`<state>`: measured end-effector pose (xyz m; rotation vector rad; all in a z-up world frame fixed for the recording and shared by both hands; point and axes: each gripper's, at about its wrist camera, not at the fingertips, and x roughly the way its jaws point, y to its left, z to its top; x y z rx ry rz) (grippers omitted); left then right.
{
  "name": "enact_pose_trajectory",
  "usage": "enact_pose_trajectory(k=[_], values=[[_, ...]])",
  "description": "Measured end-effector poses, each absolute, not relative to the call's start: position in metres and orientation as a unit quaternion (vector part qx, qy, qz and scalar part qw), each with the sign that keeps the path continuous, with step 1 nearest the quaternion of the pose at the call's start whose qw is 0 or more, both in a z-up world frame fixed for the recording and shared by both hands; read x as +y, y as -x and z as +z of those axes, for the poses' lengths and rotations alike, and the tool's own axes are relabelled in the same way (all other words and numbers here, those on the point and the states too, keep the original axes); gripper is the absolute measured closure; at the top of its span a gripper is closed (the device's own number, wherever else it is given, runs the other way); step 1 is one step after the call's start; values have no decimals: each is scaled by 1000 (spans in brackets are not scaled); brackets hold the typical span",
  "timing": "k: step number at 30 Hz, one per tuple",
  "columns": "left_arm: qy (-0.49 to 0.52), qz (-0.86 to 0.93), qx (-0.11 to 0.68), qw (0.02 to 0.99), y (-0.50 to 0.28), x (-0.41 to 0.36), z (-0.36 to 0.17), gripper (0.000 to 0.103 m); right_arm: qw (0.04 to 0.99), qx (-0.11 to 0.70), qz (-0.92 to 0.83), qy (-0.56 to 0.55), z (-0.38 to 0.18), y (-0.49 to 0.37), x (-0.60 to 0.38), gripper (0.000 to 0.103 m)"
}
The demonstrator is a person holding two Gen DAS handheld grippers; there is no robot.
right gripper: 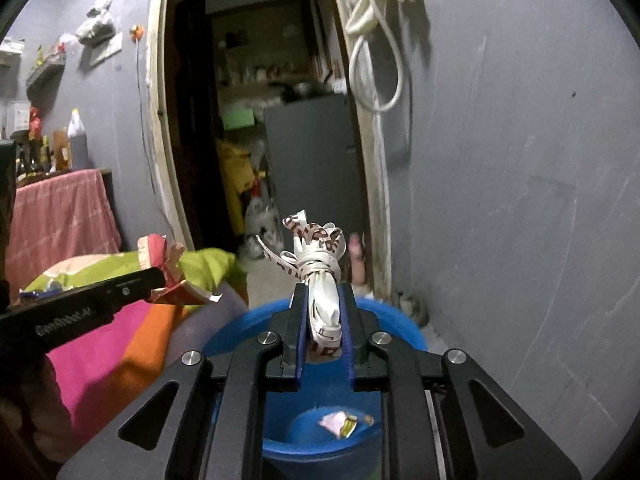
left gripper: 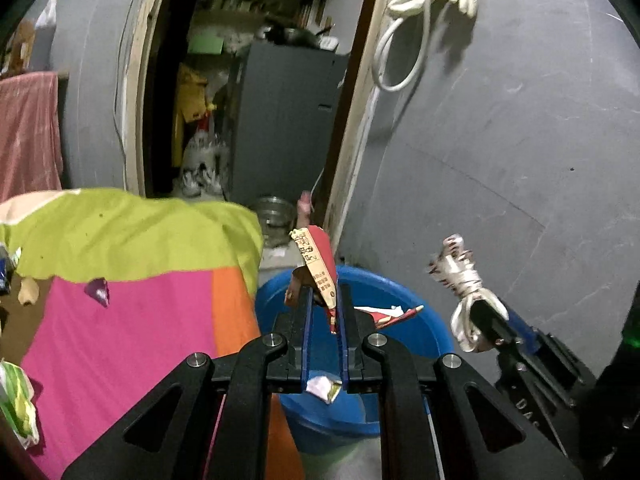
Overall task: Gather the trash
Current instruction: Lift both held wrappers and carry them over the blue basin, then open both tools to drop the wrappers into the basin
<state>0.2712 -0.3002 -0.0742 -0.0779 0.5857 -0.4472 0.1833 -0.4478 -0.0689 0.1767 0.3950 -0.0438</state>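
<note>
My left gripper is shut on a red and tan paper wrapper and holds it over the blue tub. The same wrapper shows at the left of the right wrist view. My right gripper is shut on a knotted white printed plastic wrapper above the blue tub. That knotted wrapper shows at the right of the left wrist view. Small scraps lie on the tub's bottom.
A bed with a green, pink and orange sheet lies left of the tub. A purple scrap and a green-white packet lie on it. A grey wall stands at right, and an open doorway lies ahead.
</note>
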Motion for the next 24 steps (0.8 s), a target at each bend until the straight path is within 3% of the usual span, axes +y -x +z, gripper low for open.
enact_pose_trajectory(k=[12, 17, 20, 23, 24], values=[[61, -223, 304, 924, -277, -289, -70, 78, 970, 221, -12, -101, -70, -192, -453, 76], [78, -227, 275, 931, -266, -276, -51, 69, 978, 186, -14, -98, -46, -177, -449, 59], [81, -226, 235, 942, -250, -261, -30, 53, 984, 155, -16, -87, -26, -165, -441, 53], [83, -222, 196, 951, -235, -243, -8, 44, 990, 119, -16, -76, -4, -151, -431, 40], [81, -220, 189, 953, -233, -240, -2, 38, 991, 108, -16, -72, 2, -147, -429, 31]])
